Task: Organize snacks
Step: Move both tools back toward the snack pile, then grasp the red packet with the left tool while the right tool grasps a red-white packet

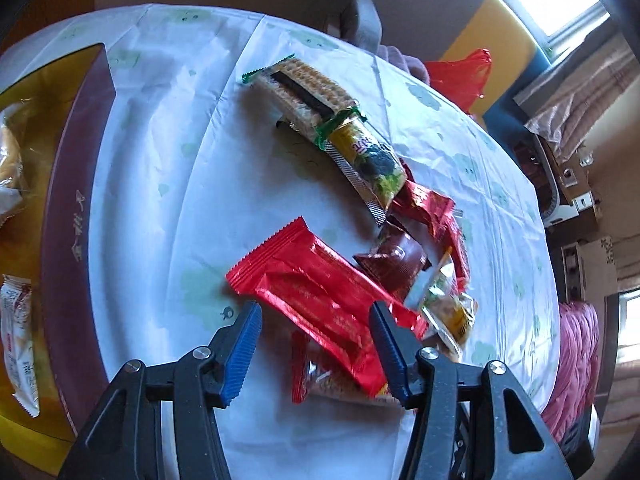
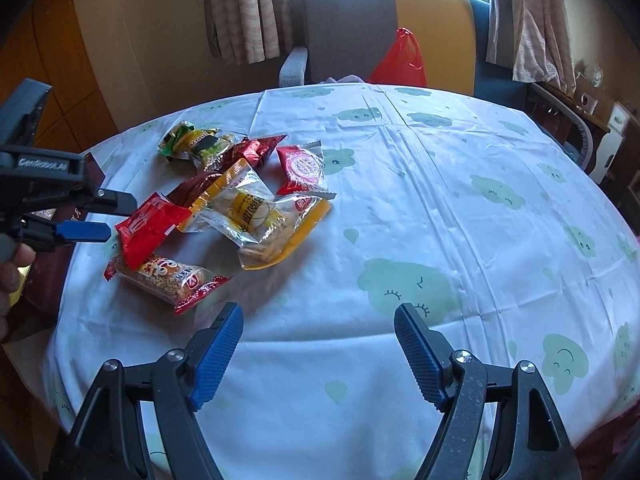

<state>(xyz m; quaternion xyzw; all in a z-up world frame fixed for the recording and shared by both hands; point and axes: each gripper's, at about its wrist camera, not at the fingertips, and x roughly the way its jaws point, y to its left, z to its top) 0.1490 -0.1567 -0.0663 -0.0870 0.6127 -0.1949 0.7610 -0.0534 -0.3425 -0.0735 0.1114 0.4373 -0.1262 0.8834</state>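
A pile of wrapped snacks lies on the white tablecloth. In the left wrist view my left gripper is open, its blue fingers on either side of a shiny red packet. That packet lies on a clear nut bar with red ends. Beyond it are a cracker pack, a yellow-green packet and a brown packet. My right gripper is open and empty above bare cloth. The left gripper also shows at the left of the right wrist view.
A maroon and gold box holding wrapped snacks stands at the table's left edge. A grey and yellow chair with a red plastic bag stands behind the table. A yellow-edged clear packet and a red round-label packet lie in the pile.
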